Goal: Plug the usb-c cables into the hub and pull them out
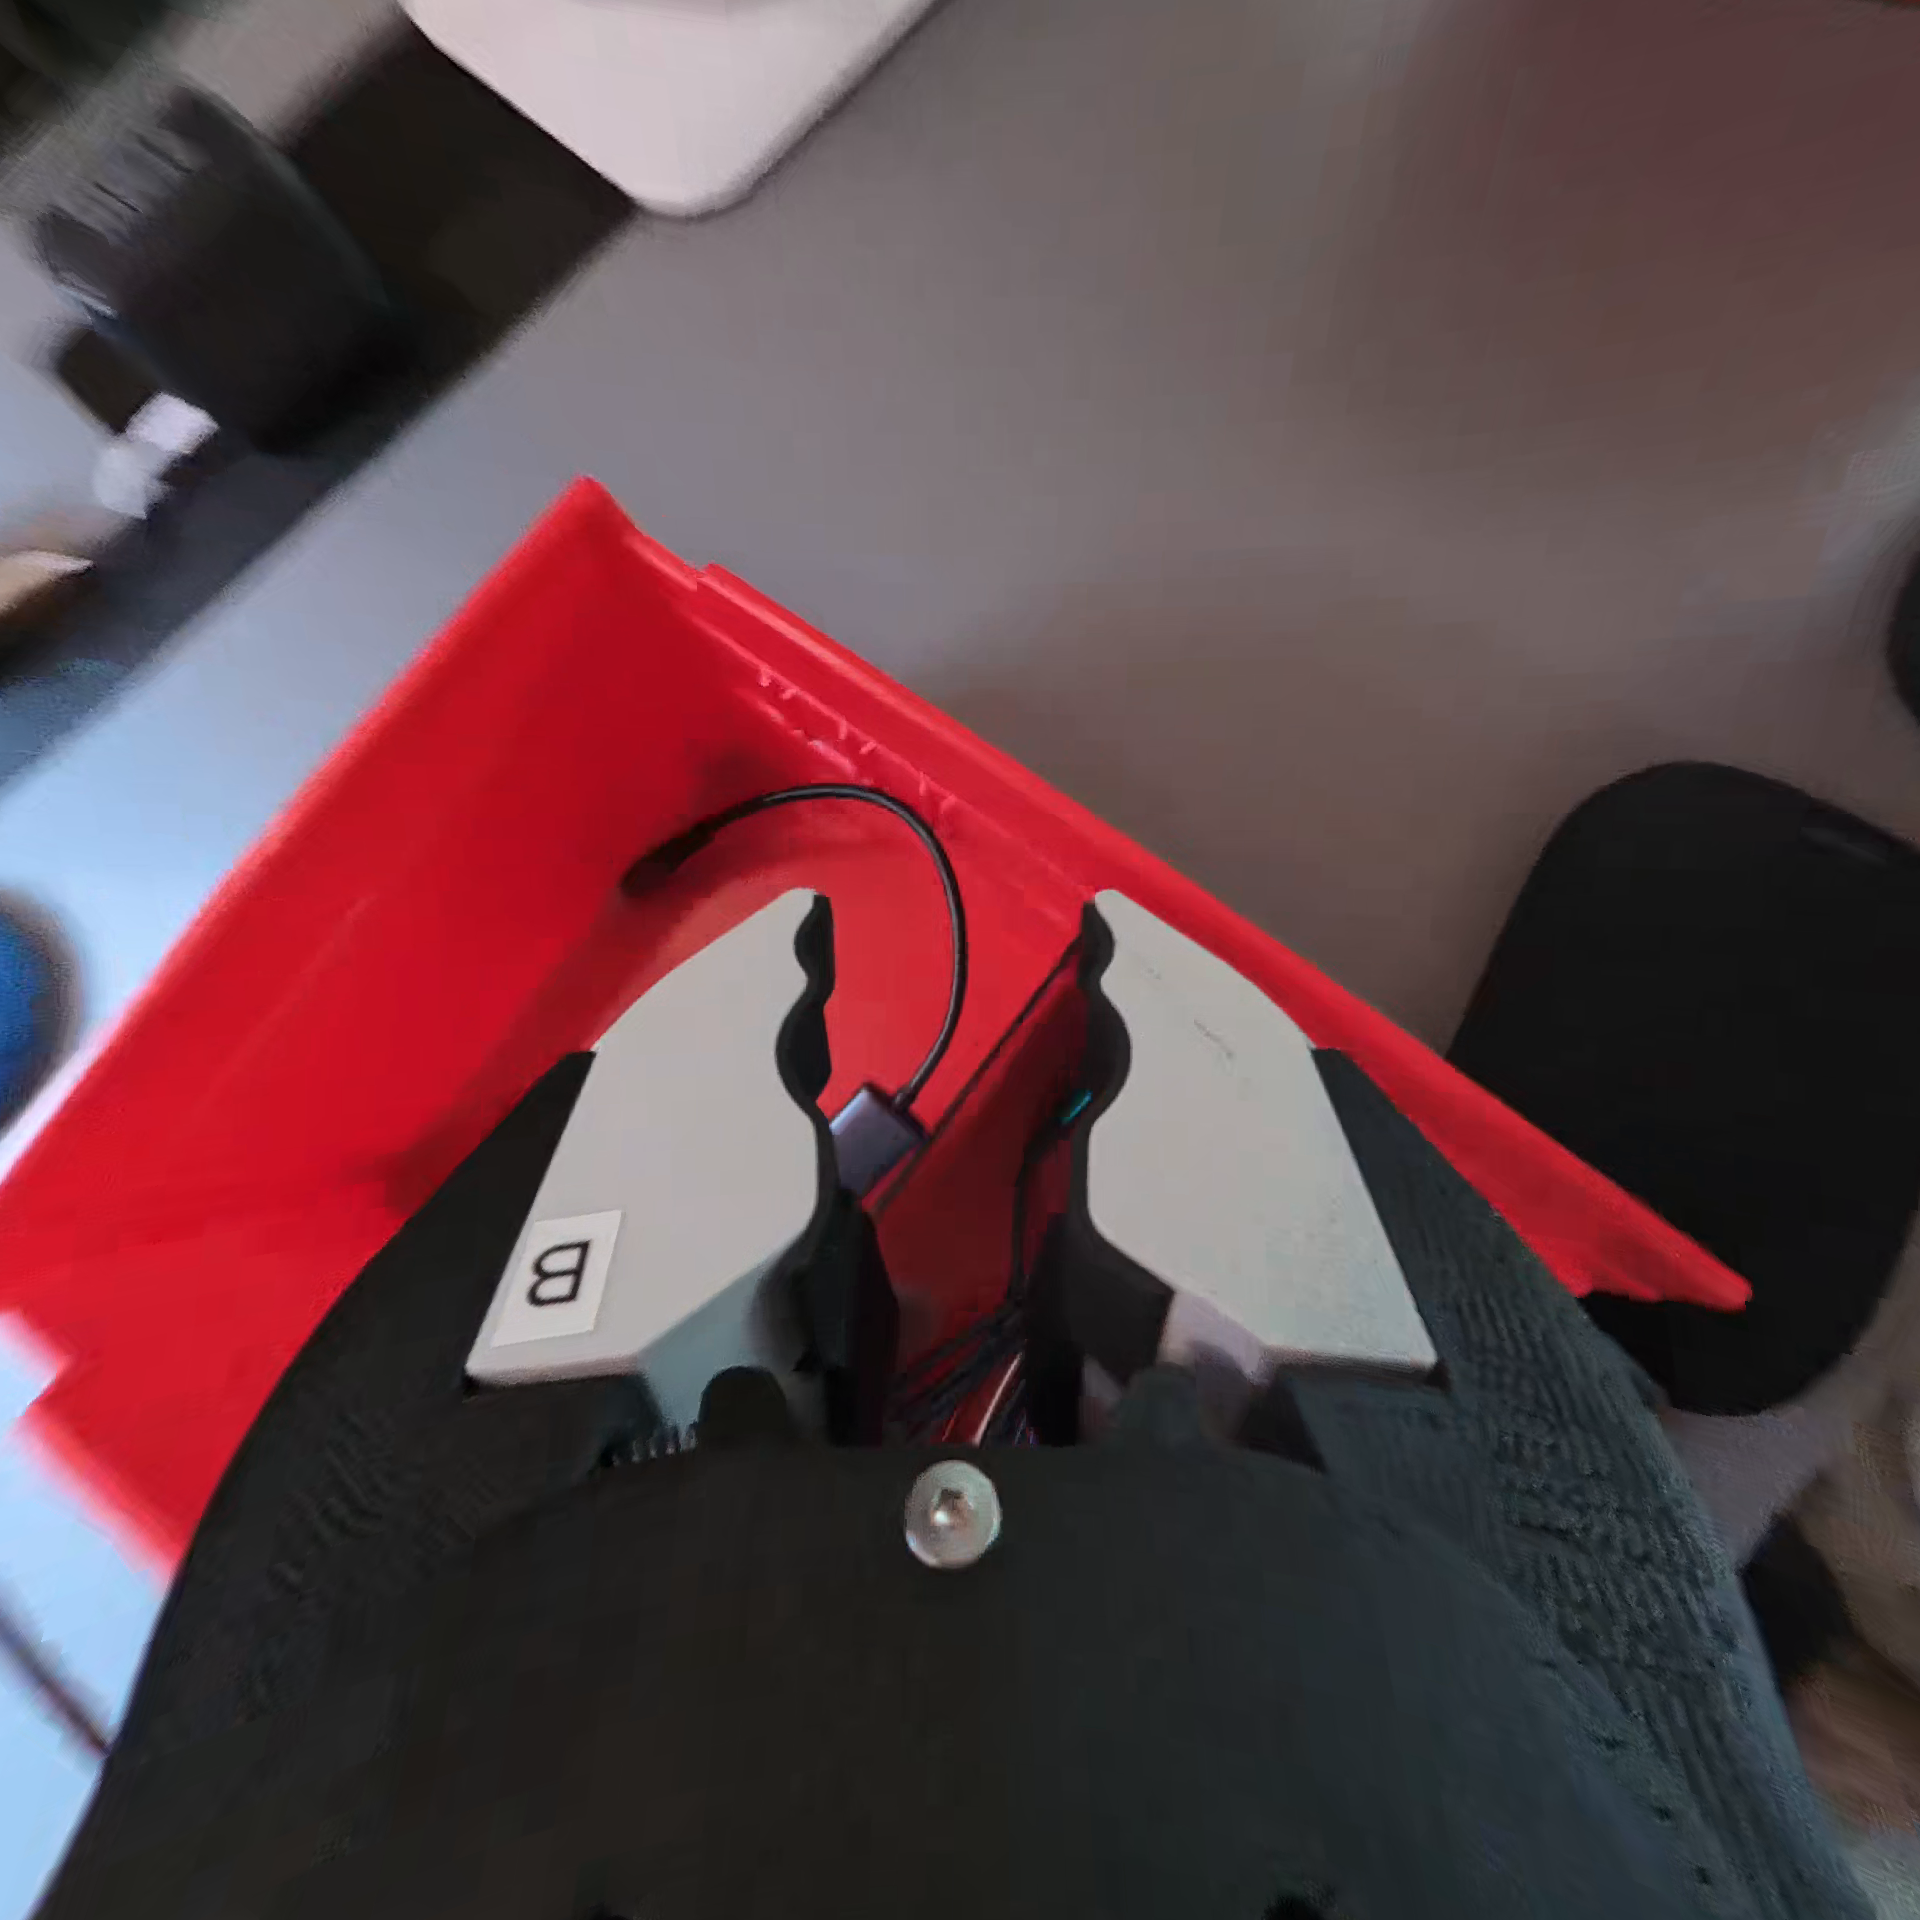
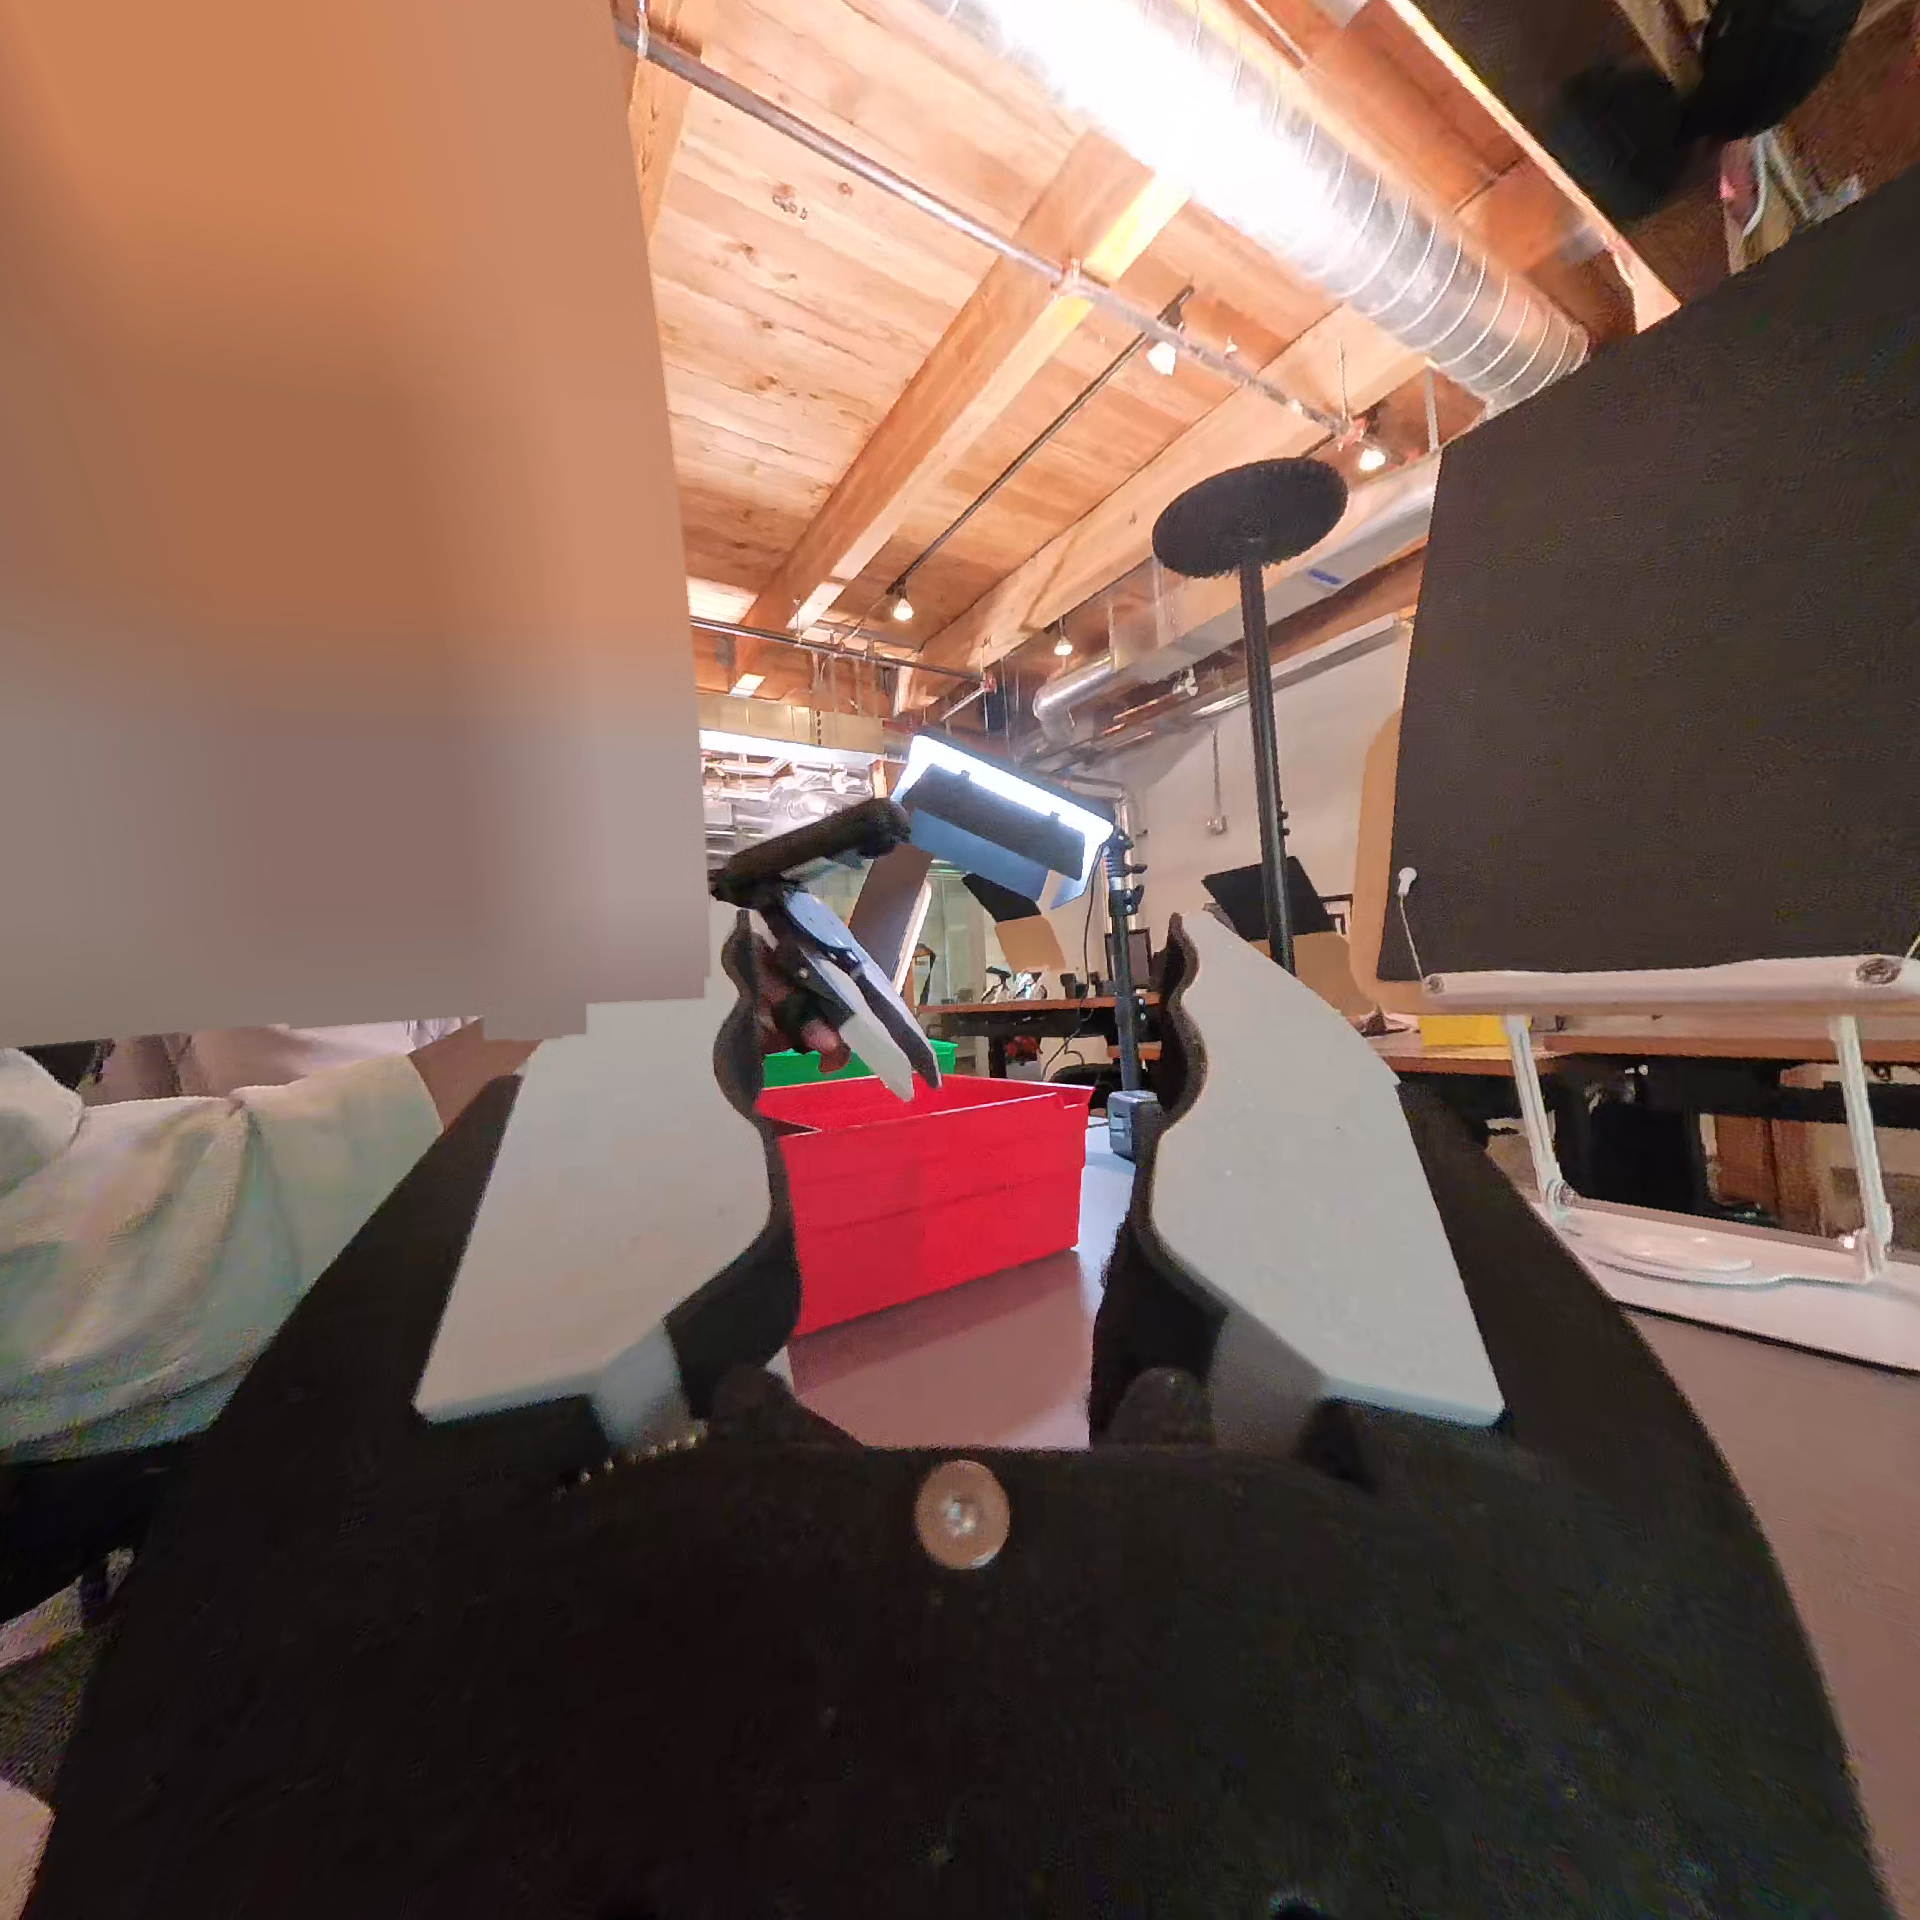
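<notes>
In the left wrist view, the left gripper (image 1: 951,914) points down into a red bin (image 1: 416,987) that stands on the grey bench (image 1: 1195,416). Its fingers (image 1: 707,1091) are apart with nothing between them. Below them, in the bin, lies a grey hub (image 1: 878,1138) with a thin black cable (image 1: 940,904) curving from it to a dark plug end (image 1: 655,873) on the bin floor. A divider wall runs beside the hub; behind it more dark cables (image 1: 987,1371) seem to lie, though blur makes that unsure.

In the right wrist view, the right gripper (image 2: 956,977) rests low near the bench (image 2: 935,1361), aimed at the red bin (image 2: 925,1195). Its fingers (image 2: 1278,1174) stand wide apart and empty. Farther off, the left gripper (image 2: 920,1070) dips its tips over the bin's rim. A green bin (image 2: 800,1065) shows just behind, and a white stand (image 2: 1714,1247) is at right.
</notes>
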Motion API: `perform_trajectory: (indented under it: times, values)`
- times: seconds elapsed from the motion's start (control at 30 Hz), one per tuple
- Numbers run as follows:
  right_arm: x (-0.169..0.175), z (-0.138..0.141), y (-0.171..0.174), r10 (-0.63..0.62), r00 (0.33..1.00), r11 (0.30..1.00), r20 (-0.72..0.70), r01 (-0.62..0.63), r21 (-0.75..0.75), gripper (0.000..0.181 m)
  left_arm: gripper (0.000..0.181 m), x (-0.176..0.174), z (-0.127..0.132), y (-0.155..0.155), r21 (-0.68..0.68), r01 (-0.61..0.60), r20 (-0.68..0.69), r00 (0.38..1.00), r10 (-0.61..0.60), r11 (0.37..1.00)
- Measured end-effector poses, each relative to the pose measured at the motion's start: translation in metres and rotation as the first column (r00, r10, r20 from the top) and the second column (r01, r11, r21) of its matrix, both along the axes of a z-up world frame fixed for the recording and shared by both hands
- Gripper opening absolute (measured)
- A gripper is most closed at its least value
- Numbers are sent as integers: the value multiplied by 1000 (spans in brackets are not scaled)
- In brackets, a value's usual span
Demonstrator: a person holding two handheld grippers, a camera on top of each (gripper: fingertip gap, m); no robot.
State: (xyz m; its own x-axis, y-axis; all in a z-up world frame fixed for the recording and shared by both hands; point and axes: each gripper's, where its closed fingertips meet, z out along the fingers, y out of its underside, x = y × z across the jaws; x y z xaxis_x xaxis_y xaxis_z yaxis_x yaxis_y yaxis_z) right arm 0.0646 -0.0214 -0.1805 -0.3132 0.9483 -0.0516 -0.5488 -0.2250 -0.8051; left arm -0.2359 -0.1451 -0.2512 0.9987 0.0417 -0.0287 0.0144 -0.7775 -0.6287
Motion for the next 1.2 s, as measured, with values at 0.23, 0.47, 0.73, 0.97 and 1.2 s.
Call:
perform_trajectory:
  times: [0.23, 0.47, 0.73, 0.97, 1.2]
  values:
    - [7, 6, 15, -23, 999, 998, -42, 20, -65, 68, 55, -26, -69, 21, -283, 91, 179, 983, -41, 955]
    - [9, 7, 24, -30, 999, 992, -46, 24, -122, 65, 40, -13, -70, 19, -219, 169, 335, 938, -89, 961]
    - [11, 8, 26, -45, 998, 991, -54, 37, -132, 62, 55, -2, -84, 10, -295, 354, 345, 906, -246, 888]
    - [9, 7, 29, -58, 997, 989, -45, 52, -136, 61, 7, 22, -84, 7, -240, 481, 575, 770, -275, 843]
    - [7, 5, 32, -72, 997, 987, -33, 66, -144, 60, 2, 7, -75, 9, -235, 341, 455, 866, -206, 910]
